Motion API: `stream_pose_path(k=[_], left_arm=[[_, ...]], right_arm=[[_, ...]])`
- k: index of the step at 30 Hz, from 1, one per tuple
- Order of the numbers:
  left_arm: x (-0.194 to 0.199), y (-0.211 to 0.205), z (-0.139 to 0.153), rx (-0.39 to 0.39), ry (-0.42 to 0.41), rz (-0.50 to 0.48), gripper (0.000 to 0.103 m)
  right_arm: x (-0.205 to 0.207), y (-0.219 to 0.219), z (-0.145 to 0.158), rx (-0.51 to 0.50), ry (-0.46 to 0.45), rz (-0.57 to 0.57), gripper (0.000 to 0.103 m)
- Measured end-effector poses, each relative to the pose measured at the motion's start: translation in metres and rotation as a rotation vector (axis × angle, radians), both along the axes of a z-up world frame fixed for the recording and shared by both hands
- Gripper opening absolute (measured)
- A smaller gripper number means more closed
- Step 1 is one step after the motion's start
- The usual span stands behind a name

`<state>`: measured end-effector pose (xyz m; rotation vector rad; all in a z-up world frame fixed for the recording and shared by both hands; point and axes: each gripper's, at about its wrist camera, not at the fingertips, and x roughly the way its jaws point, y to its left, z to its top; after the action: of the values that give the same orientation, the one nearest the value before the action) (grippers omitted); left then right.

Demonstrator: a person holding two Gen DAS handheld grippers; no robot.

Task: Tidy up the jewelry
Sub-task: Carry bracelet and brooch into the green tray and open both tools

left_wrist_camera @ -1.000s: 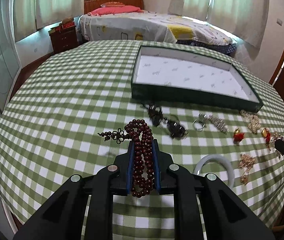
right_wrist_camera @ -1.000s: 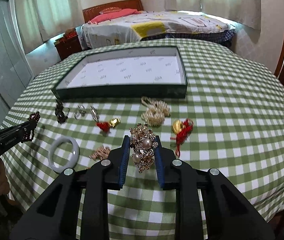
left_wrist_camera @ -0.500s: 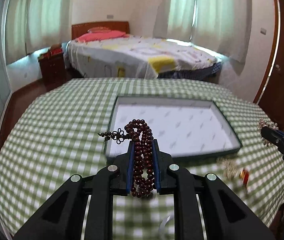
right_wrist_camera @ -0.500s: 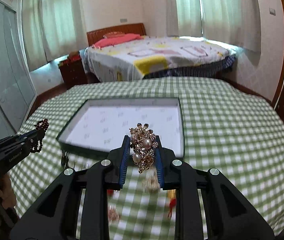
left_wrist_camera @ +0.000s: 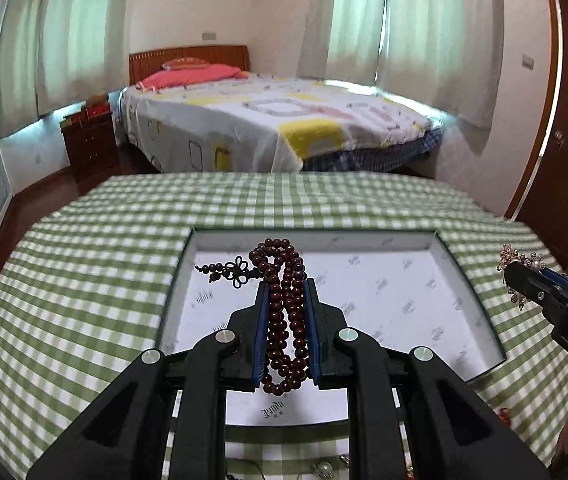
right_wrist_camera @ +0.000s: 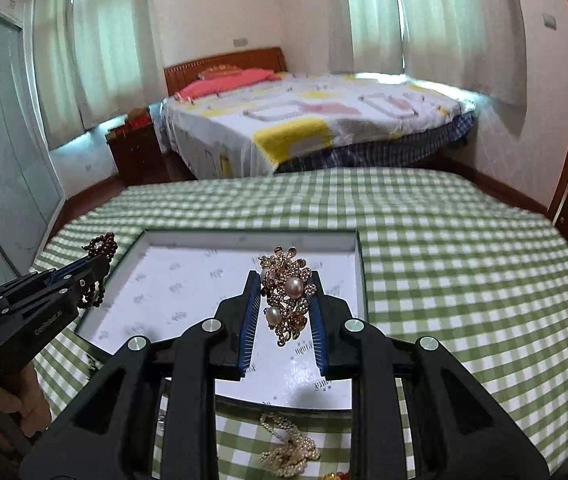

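Left claw (left_wrist_camera: 285,304): clamped on dark-red bead bracelet (left_wrist_camera: 284,312), above the tray (left_wrist_camera: 479,304).
Right claw (right_wrist_camera: 284,300): gripping pearl brooch (right_wrist_camera: 287,296), above tray's 3 o'clock half.
Worktop (right_wrist_camera: 463,264): pearl strand (right_wrist_camera: 289,450) at tray's 6 o'clock.

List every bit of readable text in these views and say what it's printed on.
"DAS", cut off by the frame edge: side of the right claw.
"GenRobot.AI", small, roughly read: side of the left claw.
Script logos on the tray lining paper: too small and blurred to read.
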<state>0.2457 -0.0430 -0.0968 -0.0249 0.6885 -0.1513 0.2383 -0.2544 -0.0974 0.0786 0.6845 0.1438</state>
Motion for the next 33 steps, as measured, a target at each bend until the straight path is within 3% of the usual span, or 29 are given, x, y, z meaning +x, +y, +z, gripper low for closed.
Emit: stream_pose_path(k=[6, 13, 28, 31, 33], left_arm=[[0.019, 0.000, -0.044, 0.011, 0.113, 0.006, 0.018], [0.024, -0.009, -0.061, 0.021, 0.181, -0.024, 0.018], [0.024, -0.033, -0.067, 0.002, 0.250, -0.100, 0.019], [0.023, -0.037, -0.066, 0.009, 0.247, -0.109, 0.027], [0.022, -0.038, -0.066, 0.010, 0.245, -0.104, 0.042]], right_arm=[[0.016, 0.000, -0.045, -0.005, 0.106, -0.009, 0.024], [0.022, 0.004, -0.072, -0.020, 0.181, -0.019, 0.024], [0.021, 0.004, -0.078, -0.054, 0.199, -0.028, 0.024], [0.021, 0.004, -0.078, -0.053, 0.196, -0.028, 0.024], [0.021, 0.005, -0.077, -0.053, 0.196, -0.027, 0.025]])
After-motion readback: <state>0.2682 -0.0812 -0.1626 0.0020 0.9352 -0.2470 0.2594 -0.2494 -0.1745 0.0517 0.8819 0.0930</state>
